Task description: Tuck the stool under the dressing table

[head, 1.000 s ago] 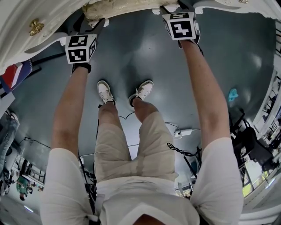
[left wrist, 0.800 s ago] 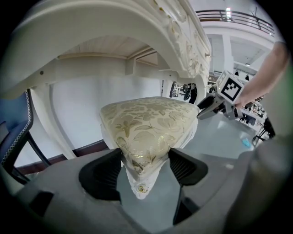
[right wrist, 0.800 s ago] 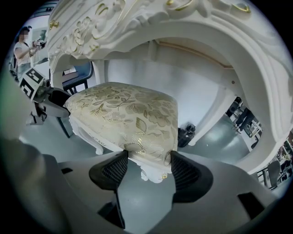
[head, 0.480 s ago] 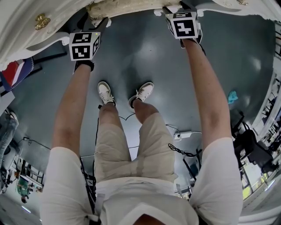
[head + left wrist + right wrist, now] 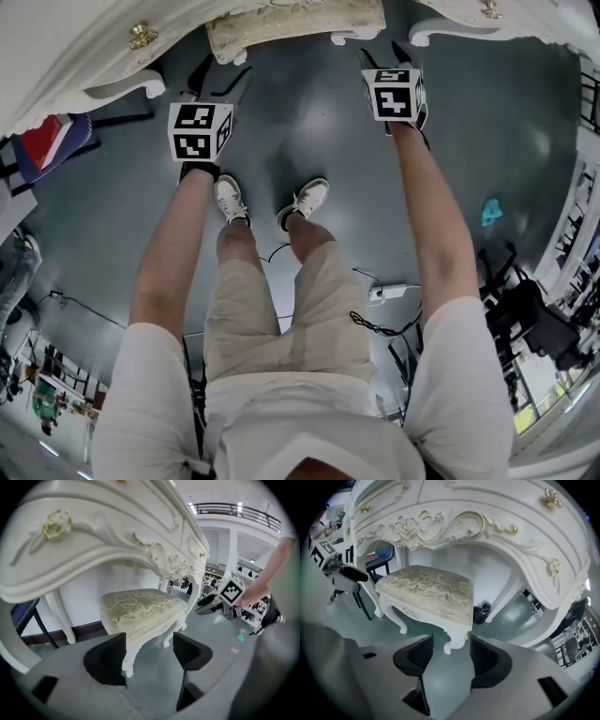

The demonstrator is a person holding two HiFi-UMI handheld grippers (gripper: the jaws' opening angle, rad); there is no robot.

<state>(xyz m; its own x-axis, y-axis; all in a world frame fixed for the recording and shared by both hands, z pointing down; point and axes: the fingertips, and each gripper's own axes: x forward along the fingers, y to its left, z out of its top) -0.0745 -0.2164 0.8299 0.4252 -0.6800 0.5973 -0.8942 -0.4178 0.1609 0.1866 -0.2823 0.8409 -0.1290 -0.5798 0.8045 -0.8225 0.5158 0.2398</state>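
Now the stool stands on the dark floor in the knee space of the white dressing table, its cream patterned seat partly under the carved front apron and its near edge out in front of it. In the left gripper view the seat sits below the scrolled drawer front. In the right gripper view the stool stands between the dressing table's curved legs.

Both tongs hang just in front of the stool, clear of it. The left tongs have their jaws wide; a front stool leg shows in the gap, but neither pad presses on it. The right tongs have just been closing a little, yet their jaws remain well apart and grip nothing; the other front leg shows beyond the gap, out of reach of the pads. Each gripper view catches the other tongs off to the side.

Below them, the person's white shoes stand on the floor, near the stool.
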